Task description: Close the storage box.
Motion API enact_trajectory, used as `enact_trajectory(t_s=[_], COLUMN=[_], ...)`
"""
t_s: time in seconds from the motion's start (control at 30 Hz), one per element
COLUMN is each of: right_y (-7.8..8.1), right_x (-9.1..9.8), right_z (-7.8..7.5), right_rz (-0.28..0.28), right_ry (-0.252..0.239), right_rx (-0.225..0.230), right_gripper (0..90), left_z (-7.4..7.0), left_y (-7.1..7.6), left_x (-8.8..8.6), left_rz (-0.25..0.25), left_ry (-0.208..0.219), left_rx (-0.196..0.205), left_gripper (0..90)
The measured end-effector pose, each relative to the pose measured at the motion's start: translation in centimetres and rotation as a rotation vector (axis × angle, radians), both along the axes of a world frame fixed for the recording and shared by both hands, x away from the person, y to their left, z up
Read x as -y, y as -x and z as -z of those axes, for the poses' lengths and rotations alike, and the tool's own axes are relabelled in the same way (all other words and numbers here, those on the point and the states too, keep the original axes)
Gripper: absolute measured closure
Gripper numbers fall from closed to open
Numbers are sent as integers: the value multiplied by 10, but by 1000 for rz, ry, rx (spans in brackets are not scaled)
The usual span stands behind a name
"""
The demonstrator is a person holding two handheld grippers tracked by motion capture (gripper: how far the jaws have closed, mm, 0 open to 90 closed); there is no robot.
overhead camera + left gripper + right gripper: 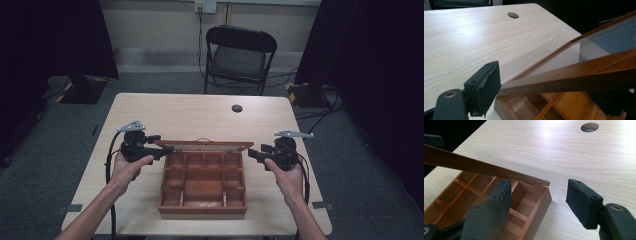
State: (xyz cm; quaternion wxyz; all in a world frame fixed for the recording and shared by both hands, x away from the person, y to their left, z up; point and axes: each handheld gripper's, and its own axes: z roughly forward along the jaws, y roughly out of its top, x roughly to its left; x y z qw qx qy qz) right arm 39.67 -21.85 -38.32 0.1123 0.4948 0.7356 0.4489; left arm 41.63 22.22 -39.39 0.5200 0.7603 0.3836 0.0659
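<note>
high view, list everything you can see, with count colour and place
wooden box: 1, reddish brown, near middle of table, divided into compartments
lid: 1, brown frame with clear pane, raised at the box's far edge
table: 1, pale wood, centre
cable hole: 1, dark, far side of tabletop
folding chair: 1, black, beyond table
wall socket: 1, white, on back wall
left gripper: 1, black, at lid's left end
right gripper: 1, black, jaws apart, by lid's right end

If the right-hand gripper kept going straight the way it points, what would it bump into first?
Probably the wooden box: the right gripper points at its near corner, jaws open, under the raised lid. Depth is hard to judge.
</note>
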Motion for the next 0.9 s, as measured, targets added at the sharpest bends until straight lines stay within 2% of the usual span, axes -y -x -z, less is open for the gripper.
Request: enact_trajectory(t_s=[0.23,0.47,0.53,0.63,0.77,0.9], right_y=[0,-1,-2,-3,-5,-6], right_x=[3,4,3,0,0,-5], right_z=[0,-10,-14,-19,-26,-35], right_rz=[5,8,-7,-7,-26,-65], right_ry=[-2,-25,-48,-34,-60,-83], right_rx=[-3,21,21,42,56,66], right_gripper=[392,406,418,437,426,440], left_z=[0,1,1,2,5,9], left_y=[0,3,4,5,8,12], left_x=[0,1,1,1,1,4], left_rz=[7,18,18,17,29,32], left_ry=[-6,-25,-21,-26,-32,-59], left_rx=[-5,-3,-8,-9,-10,-13], left_gripper=[156,154,153,151,141,135])
